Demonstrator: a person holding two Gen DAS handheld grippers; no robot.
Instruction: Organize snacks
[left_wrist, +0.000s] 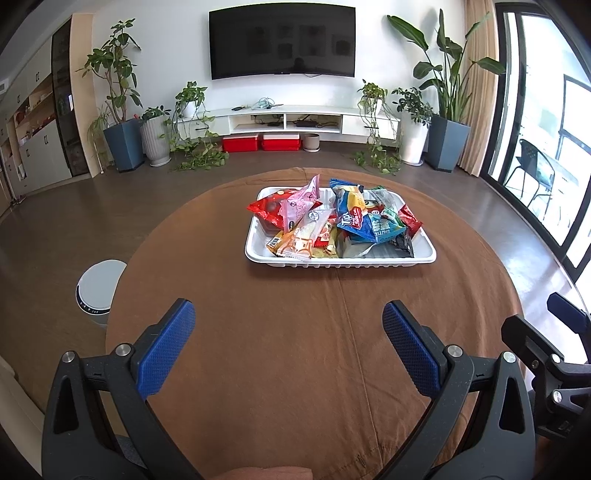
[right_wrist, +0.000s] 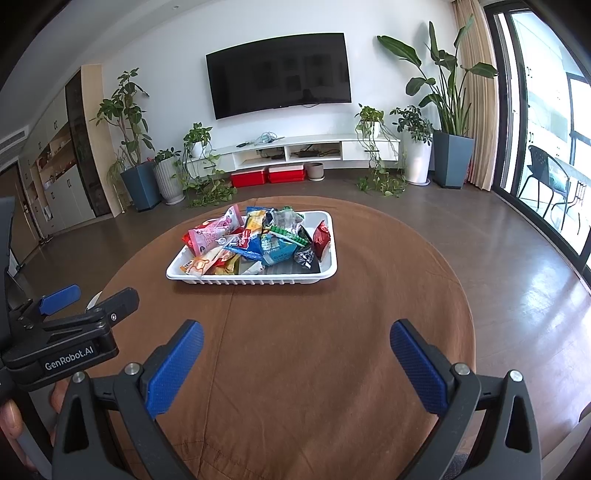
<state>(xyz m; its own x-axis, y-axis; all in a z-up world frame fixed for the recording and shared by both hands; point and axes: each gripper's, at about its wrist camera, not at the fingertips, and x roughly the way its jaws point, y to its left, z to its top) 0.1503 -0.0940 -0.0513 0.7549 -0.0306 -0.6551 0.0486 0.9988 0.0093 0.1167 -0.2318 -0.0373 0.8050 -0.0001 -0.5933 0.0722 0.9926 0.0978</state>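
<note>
Snacks sit heaped in a white tray mid-table, corralled together; left hand-held gripper and right hand-held gripper hover spread, empty, well short.

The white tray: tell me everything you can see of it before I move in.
The white tray is a shallow rectangular dish, apparently thin plastic, with a ribbed outer wall and rolled rim. It sits flat on the brown tablecloth, long side toward the cameras, heaped with snack packets in pink, red, blue, orange and green. Neither gripper touches it.
</note>
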